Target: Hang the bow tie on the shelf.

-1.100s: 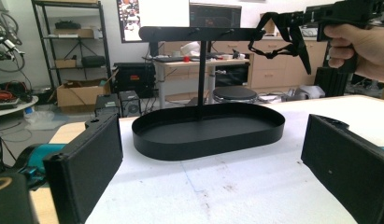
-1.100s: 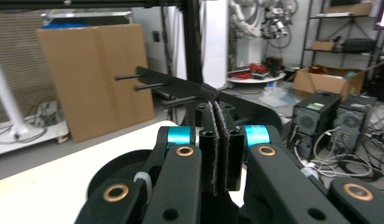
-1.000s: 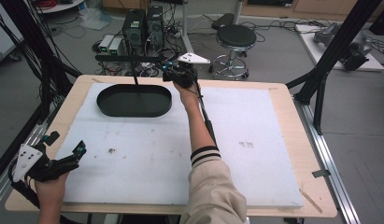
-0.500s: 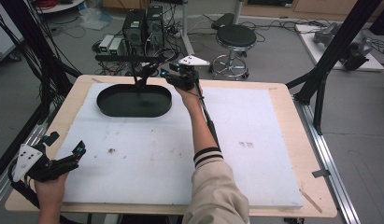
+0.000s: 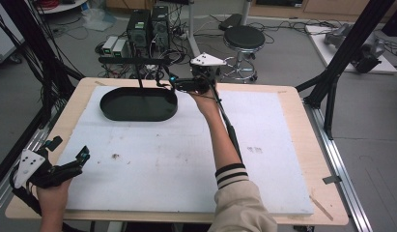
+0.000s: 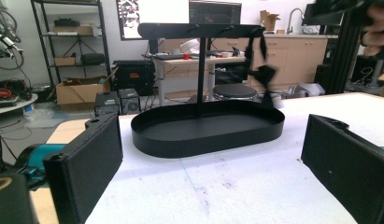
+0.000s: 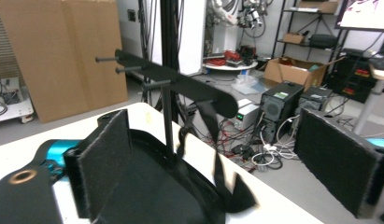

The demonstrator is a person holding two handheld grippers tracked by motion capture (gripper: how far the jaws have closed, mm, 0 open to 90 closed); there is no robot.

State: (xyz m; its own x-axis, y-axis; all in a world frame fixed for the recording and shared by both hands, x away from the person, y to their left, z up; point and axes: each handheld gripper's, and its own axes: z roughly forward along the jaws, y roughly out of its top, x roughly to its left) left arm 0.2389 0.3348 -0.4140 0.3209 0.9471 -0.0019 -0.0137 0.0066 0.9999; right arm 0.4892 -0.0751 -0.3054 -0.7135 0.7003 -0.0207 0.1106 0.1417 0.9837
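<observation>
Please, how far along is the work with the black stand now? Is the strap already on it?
Done, it seems: a black strap hangs from one end of the stand's crossbar, over the oval tray. In hand: nothing; the right gripper is beside that end with its jaws open. The left gripper is open too, at the table's near left. Left: probably only drawing the right gripper back.

The person wears a beige sleeve (image 5: 244, 208) with a dark-striped cuff. Each hand-held gripper is black, with a grey three-cornered plate (image 5: 209, 60) and teal parts.
</observation>
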